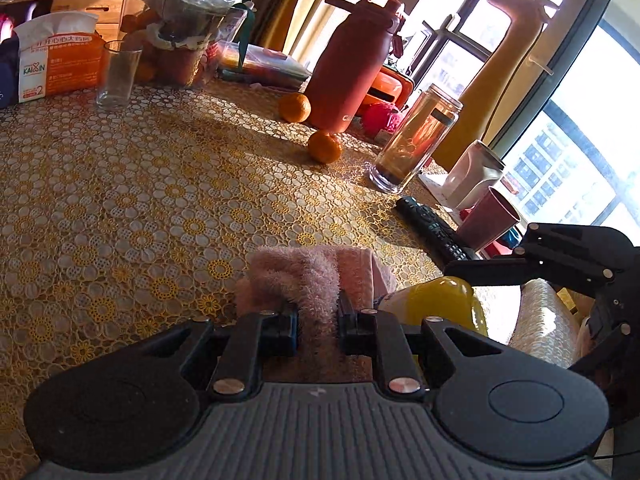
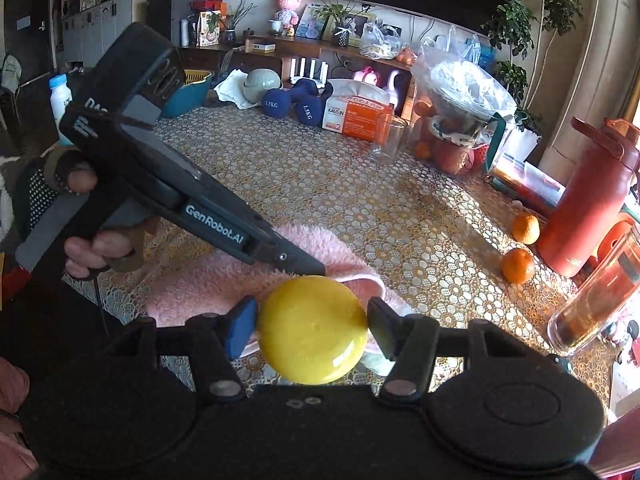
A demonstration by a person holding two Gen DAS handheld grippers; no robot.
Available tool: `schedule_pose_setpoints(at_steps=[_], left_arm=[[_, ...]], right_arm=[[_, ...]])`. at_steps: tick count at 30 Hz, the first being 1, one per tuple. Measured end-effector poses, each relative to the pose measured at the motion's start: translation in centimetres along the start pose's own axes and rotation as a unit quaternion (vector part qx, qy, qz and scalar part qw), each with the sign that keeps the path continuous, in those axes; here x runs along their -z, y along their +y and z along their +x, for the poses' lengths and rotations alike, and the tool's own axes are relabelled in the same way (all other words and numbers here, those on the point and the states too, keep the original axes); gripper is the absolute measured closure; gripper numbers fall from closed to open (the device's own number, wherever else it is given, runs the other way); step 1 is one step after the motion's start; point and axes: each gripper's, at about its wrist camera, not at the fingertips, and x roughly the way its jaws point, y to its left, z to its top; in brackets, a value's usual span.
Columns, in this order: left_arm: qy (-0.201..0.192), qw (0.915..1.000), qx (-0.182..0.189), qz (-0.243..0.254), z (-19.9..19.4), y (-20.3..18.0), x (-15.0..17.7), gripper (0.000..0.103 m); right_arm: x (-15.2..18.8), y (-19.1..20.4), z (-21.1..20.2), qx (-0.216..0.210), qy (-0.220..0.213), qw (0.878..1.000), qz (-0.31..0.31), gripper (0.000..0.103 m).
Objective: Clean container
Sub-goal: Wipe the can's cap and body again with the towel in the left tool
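**A:** Where is the yellow container (image 2: 312,330)?

**B:** Low in the middle of the right wrist picture. It sits right between the two fingers of the right gripper (image 2: 312,328). One finger has a blue pad (image 2: 242,326) on the left side of it, and the dark finger (image 2: 380,326) is on the right side. They squeeze it from both sides.

**A:** What does it look like?

**B:** Round, smooth and shiny, like a lemon-colored bowl seen from its bottom. Light glints on its lower right edge.

**A:** And the other gripper?

**B:** The left gripper (image 1: 318,320) is pinched shut on a pink cloth (image 1: 296,280). The cloth is fluffy and soft, bunched up in a lump above the fingers. In the left wrist picture the yellow container shows just to the right of the cloth, low in the frame. I can't tell if they touch.

**A:** What is under them?

**B:** A table (image 1: 132,200) with a lacy cover of yellow and white circles. Two oranges (image 1: 325,147) lie near a tall red bottle (image 1: 352,64) in the upper middle.
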Motion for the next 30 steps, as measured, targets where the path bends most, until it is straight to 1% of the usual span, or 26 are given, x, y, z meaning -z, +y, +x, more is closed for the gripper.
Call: schedule_pose_setpoints(at_steps=[5, 8, 12, 15, 17, 19, 21, 24, 25, 28, 30], left_arm=[[0.019, 0.9995, -0.025, 0.003, 0.3, 1.6, 1.5, 0.086], [0.010, 0.9998, -0.015, -0.007, -1.0, 2.1, 1.7, 0.086], [-0.019, 0.9996, 0.016, -0.013, -3.6, 1.7, 0.8, 0.086], [-0.046, 0.9976, 0.052, 0.001, -5.6, 0.3, -0.2, 0.086], [-0.062, 0.9952, 0.074, 0.009, -6.7, -0.7, -0.8, 0.086], [-0.071, 0.9925, 0.098, 0.012, -7.4, -1.8, -1.3, 0.086], [-0.072, 0.9908, 0.112, 0.022, -7.2, -2.9, -1.7, 0.086], [-0.062, 0.9915, 0.104, 0.046, -6.1, -4.3, -1.3, 0.086], [-0.058, 0.9922, 0.100, 0.046, -5.7, -4.3, -1.1, 0.086], [-0.056, 0.9934, 0.097, 0.024, -4.9, -3.3, -0.6, 0.086], [-0.056, 0.9945, 0.089, 0.007, -4.6, -2.3, -0.7, 0.086]], right_arm=[[-0.5, 0.2, 0.2, -0.006, 0.004, 1.000, -0.020, 0.043], [-0.8, 0.7, 0.3, -0.013, 0.006, 0.999, -0.050, 0.043], [-1.2, 1.7, 0.6, -0.022, 0.012, 0.995, -0.098, 0.043], [-1.3, 2.0, 0.8, -0.026, 0.013, 0.993, -0.115, 0.043], [-1.4, 2.3, 1.0, -0.020, 0.014, 0.991, -0.128, 0.043], [-1.3, 2.8, 1.0, -0.018, 0.012, 0.989, -0.144, 0.043], [-1.2, 3.3, 1.0, -0.015, 0.011, 0.987, -0.158, 0.043], [-1.3, 3.5, 1.0, -0.014, 0.010, 0.987, -0.161, 0.043], [-1.2, 3.5, 1.0, -0.014, 0.010, 0.987, -0.160, 0.043], [-1.1, 3.6, 1.0, -0.011, 0.009, 0.987, -0.161, 0.043], [-1.0, 3.7, 0.9, -0.010, 0.008, 0.986, -0.163, 0.043]])
